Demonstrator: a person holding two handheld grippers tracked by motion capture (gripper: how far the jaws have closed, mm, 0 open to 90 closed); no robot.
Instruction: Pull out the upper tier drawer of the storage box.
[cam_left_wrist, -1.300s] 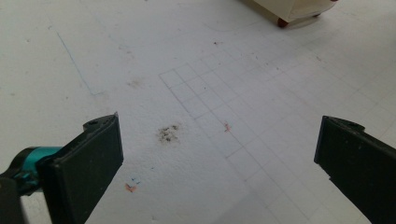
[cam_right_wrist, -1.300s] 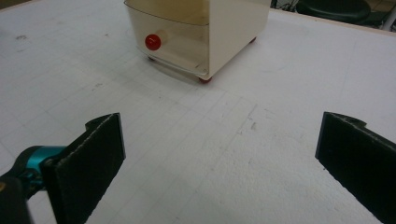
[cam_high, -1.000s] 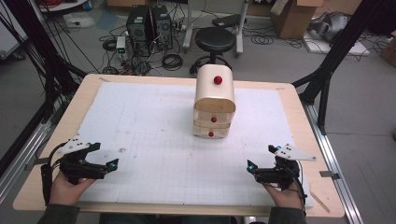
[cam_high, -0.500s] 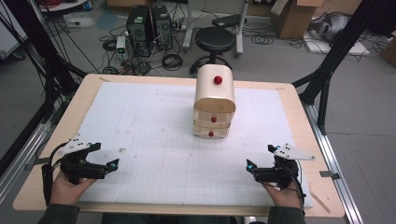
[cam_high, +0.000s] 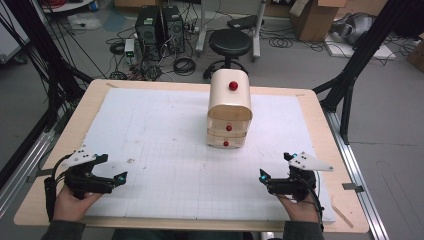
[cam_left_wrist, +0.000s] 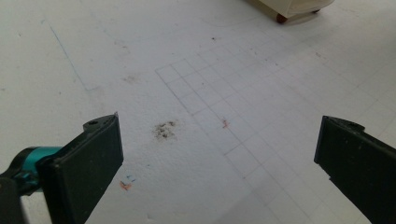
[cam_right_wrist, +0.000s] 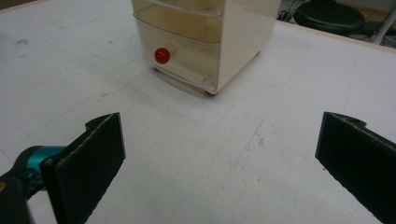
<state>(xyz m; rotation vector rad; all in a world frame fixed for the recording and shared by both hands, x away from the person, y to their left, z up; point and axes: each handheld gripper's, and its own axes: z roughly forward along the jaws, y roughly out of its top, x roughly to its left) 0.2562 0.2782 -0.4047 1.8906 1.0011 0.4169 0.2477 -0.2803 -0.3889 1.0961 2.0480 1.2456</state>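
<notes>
A cream drawer cabinet (cam_high: 229, 110) with red knobs stands at the middle of the white mat, toward the far side. Its two front drawers look shut; a third red knob (cam_high: 233, 86) sits on its top. My left gripper (cam_high: 118, 179) rests near the front left of the mat, open, with nothing between its jaws (cam_left_wrist: 219, 154). My right gripper (cam_high: 263, 176) rests near the front right, also open and empty (cam_right_wrist: 219, 149). In the right gripper view the cabinet (cam_right_wrist: 205, 37) stands ahead, its bottom drawer knob (cam_right_wrist: 161, 55) facing me. A corner of the cabinet (cam_left_wrist: 292, 9) appears far off in the left gripper view.
The white gridded mat (cam_high: 165, 145) covers the wooden table (cam_high: 65, 130). A dark smudge (cam_left_wrist: 164, 130) marks the mat ahead of the left gripper. Beyond the table stand a black stool (cam_high: 230, 42), computer towers (cam_high: 160, 22) and cables on the floor.
</notes>
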